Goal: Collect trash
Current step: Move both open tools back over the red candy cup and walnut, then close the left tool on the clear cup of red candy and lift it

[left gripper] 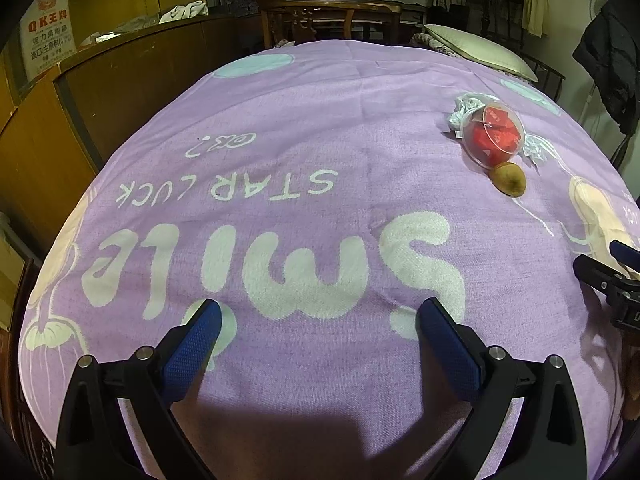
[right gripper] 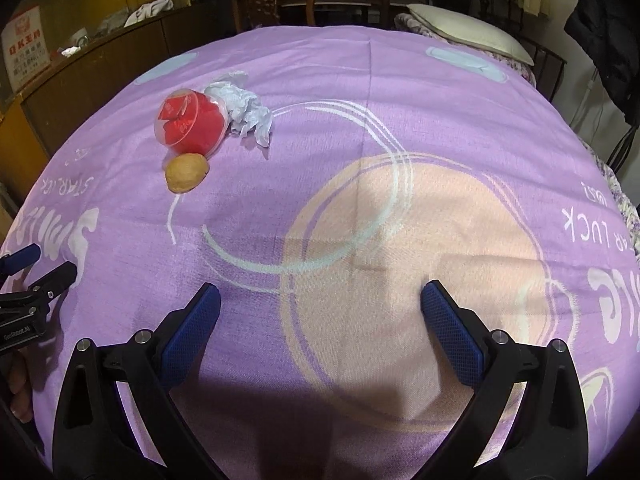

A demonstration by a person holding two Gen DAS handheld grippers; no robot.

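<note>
A clear plastic cup with red wrappers inside (left gripper: 494, 136) lies on its side on the purple bedspread (left gripper: 300, 160). A crumpled white tissue (left gripper: 464, 106) lies against it and a brown kiwi-like fruit (left gripper: 508, 179) lies just in front. The same cup (right gripper: 188, 124), tissue (right gripper: 244, 106) and fruit (right gripper: 187, 172) show at the upper left of the right wrist view. My left gripper (left gripper: 320, 316) is open and empty over the bedspread, far below and left of the trash. My right gripper (right gripper: 320, 300) is open and empty, below and right of the trash.
A wooden cabinet (left gripper: 132, 80) with clothes on top runs along the left of the bed. A wooden chair (left gripper: 328, 20) stands beyond the far edge and a pillow (left gripper: 476, 50) lies at the far right. A dark coat (right gripper: 604, 28) hangs at right.
</note>
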